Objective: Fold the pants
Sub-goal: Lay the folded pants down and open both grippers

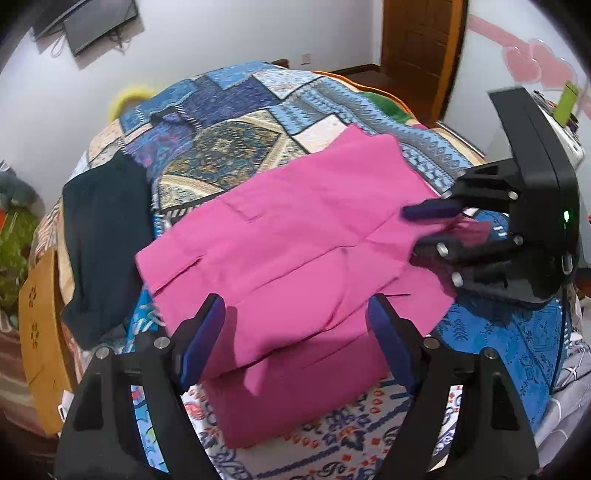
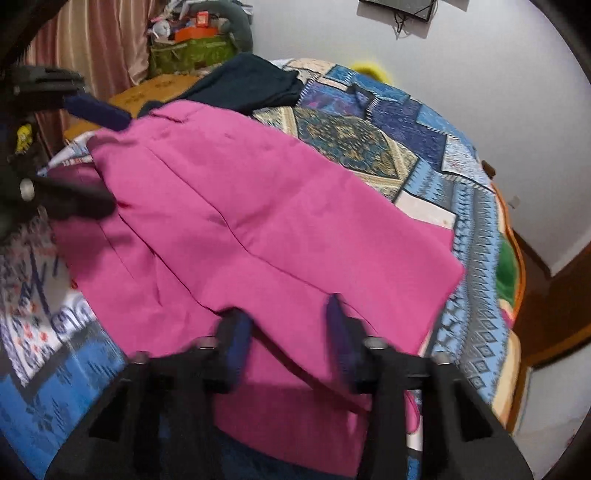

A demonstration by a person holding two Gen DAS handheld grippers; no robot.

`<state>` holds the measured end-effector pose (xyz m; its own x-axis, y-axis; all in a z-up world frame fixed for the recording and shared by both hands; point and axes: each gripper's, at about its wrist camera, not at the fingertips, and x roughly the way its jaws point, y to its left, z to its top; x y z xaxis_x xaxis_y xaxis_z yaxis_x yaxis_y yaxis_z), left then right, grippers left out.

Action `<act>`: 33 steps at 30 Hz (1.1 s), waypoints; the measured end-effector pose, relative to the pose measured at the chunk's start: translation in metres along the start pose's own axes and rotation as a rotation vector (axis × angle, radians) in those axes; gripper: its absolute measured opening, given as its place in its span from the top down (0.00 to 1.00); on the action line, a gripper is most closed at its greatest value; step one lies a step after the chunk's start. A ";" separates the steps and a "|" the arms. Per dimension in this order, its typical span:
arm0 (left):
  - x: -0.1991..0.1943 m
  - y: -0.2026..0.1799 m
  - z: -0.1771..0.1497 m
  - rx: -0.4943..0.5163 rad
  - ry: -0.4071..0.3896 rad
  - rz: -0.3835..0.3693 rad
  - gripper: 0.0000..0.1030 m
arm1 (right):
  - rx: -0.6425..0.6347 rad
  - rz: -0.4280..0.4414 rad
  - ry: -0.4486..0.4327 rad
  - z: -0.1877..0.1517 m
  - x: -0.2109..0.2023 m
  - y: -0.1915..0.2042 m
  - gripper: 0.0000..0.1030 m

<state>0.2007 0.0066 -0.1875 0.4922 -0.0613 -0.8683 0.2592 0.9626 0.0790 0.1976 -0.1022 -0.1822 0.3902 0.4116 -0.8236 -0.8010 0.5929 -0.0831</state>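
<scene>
Both my grippers hang over the pink pants [image 1: 295, 236] on the bed [image 1: 229, 147]: left gripper [image 1: 295, 332] wide apart, right gripper [image 2: 288, 332] apart too, nothing pinched

A dark garment [image 1: 105, 236] lies on the patchwork bedspread [image 1: 229, 110], a wall screen [image 1: 96, 26] and wooden door [image 1: 421, 48] beyond.

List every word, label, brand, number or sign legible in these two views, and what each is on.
No text can be read in either view.
Orange box on the cluttered shelf: markings too blurred to read.
Yellow sticker near the left tool: a figure, no legible words.
Wooden board: cut-out flower shapes only, no letters.
Bedspread and pink pants: no print beyond the bedspread's pattern.
</scene>
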 end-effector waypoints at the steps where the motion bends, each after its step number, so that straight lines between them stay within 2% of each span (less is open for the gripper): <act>1: 0.001 -0.002 0.000 0.001 -0.002 -0.013 0.23 | 0.020 0.019 -0.009 0.002 -0.001 -0.001 0.89; 5: 0.004 -0.010 0.002 0.020 -0.003 -0.031 0.24 | 0.099 0.065 -0.072 0.006 -0.013 -0.006 0.95; 8: 0.007 -0.015 0.003 0.038 -0.010 0.017 0.35 | 0.161 0.080 -0.117 0.008 -0.024 -0.012 0.96; 11: 0.011 -0.014 0.005 0.039 -0.010 0.064 0.55 | 0.204 0.101 -0.148 0.009 -0.034 -0.017 0.97; 13: 0.011 -0.010 0.005 0.027 -0.012 0.069 0.81 | 0.211 0.105 -0.157 0.009 -0.038 -0.019 0.97; 15: 0.007 -0.007 0.005 0.008 -0.024 0.052 0.89 | 0.206 0.110 -0.162 0.009 -0.040 -0.017 0.97; 22: -0.021 -0.008 -0.002 -0.008 -0.064 0.001 0.91 | 0.174 0.109 -0.154 -0.001 -0.049 -0.004 0.98; 27: -0.019 -0.019 -0.013 0.022 -0.041 -0.001 0.91 | 0.153 0.089 -0.139 -0.014 -0.051 0.007 0.98; 31: -0.009 -0.019 -0.023 -0.001 0.003 -0.035 0.87 | 0.171 0.092 -0.111 -0.023 -0.043 0.011 0.97; 33: -0.010 -0.018 -0.026 -0.010 0.000 -0.040 0.86 | 0.180 0.104 -0.089 -0.027 -0.038 0.013 0.96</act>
<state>0.1691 -0.0033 -0.1928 0.4819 -0.0994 -0.8706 0.2704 0.9619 0.0398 0.1598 -0.1290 -0.1669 0.3542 0.5318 -0.7692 -0.7482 0.6546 0.1080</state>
